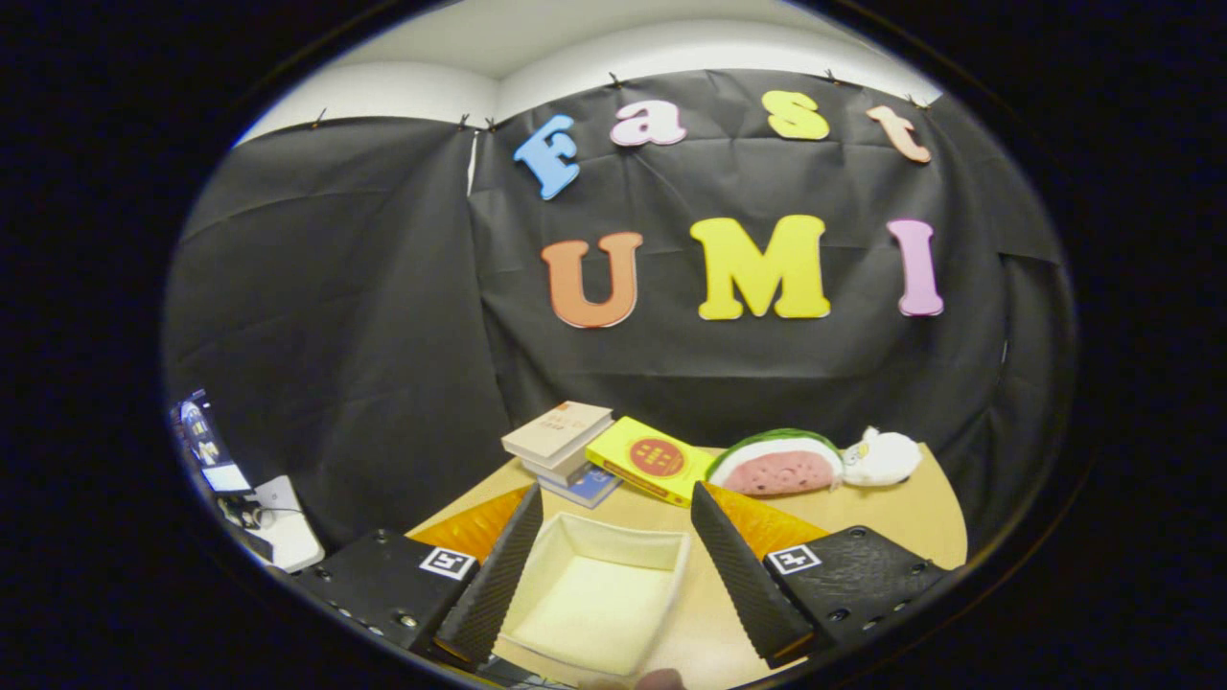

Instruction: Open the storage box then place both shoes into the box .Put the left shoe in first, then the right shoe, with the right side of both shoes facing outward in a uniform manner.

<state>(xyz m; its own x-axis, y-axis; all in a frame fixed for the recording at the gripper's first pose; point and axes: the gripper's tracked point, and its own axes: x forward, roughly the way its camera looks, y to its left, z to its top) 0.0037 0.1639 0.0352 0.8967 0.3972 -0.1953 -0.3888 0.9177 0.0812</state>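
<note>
While we hold the gripper (609, 556) above the table (920, 527), its fingers (494, 575) stand wide apart with nothing between the pads, and the storage box (599, 599) lies directly below and between them. We see a cream, fabric-looking box with its top open and its inside bare; no lid or flap is apparent on it, so we judge the opening step to be done, or not needed as the box now sits. We cannot find either shoe on the part of the table we can see, so the step in hand looks like the start of the first placement: finding and fetching the left shoe.

Orange sheets (767, 527) lie under the box, to either side of it. Beyond the fingers, at the back of the table, we see a stack of books (561, 441), a yellow box (652, 460) just beside it, a watermelon-slice plush (776, 465) and a small white plush (882, 455) touching it.

For the next move we reckon we must turn away from the box to look for the shoes, tell left from right, and grip the left one so that it can go down with its right side facing outward, leaving room beside it for the second shoe. The box walls look soft, so a careless entry might push them in.
</note>
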